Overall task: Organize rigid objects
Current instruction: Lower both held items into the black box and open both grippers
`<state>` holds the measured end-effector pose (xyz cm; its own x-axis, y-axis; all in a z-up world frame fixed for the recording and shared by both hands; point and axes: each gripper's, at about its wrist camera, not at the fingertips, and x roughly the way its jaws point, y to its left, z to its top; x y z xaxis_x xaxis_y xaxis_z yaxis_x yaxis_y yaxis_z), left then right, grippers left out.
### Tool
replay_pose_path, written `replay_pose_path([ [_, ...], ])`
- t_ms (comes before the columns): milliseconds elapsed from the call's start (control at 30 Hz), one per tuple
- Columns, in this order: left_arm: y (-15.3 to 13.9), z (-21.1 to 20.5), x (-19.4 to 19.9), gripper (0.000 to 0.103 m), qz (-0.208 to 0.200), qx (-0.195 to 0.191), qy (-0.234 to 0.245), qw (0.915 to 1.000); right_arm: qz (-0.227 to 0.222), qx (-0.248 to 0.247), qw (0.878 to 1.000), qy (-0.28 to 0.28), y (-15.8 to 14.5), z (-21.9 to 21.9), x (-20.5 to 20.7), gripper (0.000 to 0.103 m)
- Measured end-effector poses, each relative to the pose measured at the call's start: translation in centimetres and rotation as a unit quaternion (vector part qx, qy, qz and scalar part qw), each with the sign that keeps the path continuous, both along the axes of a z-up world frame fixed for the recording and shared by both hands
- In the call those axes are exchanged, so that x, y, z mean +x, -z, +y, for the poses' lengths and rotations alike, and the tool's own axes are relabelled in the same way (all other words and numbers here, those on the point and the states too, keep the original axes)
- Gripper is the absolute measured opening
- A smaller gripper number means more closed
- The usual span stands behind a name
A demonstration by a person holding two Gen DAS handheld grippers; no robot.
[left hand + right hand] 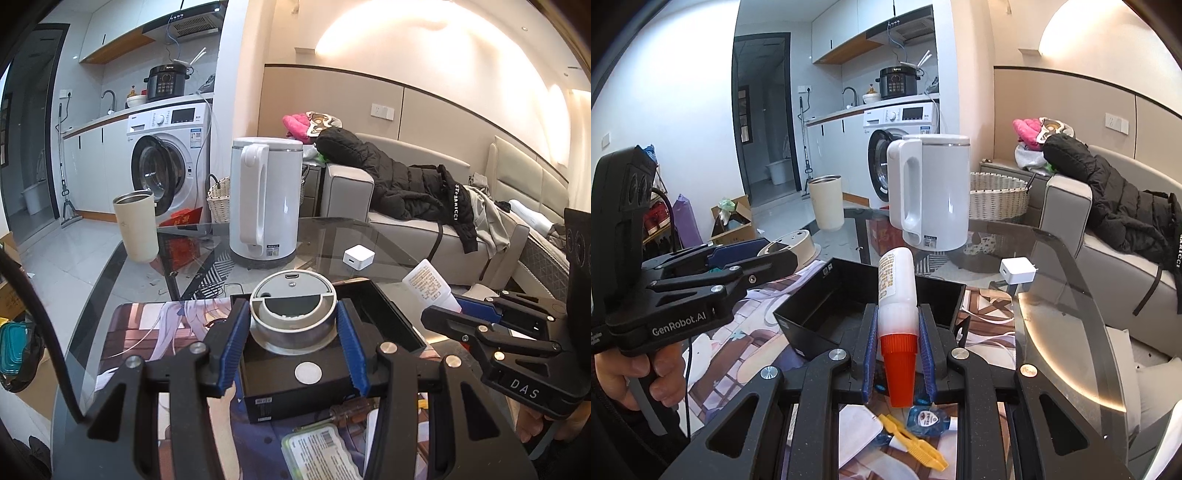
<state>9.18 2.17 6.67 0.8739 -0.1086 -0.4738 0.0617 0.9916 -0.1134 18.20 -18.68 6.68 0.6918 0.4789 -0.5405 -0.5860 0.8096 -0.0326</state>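
The left gripper (293,328) is clamped on a round lidded container (293,308), holding it above the black box (388,314) for deposit. The right gripper (898,332) grips a white bottle (896,291) at its neck, orange cap (898,363) rearward, poised over that box.

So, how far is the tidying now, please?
Nothing clearly sits in the black box yet. In hand: the left gripper is shut on a round lid, and the right gripper is shut on a glue bottle above the box. Left on the table: the white charger, yellow tweezers and a small blue tube.
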Motion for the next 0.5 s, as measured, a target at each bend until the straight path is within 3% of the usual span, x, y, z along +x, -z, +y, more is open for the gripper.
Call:
replay_pose_path([
  [500,0.9,-0.1,3.3,0.047,0.009,0.009,-0.019,0.9997,0.019,-0.001,1.000,0.001,1.5,1.5,3.3,0.021],
])
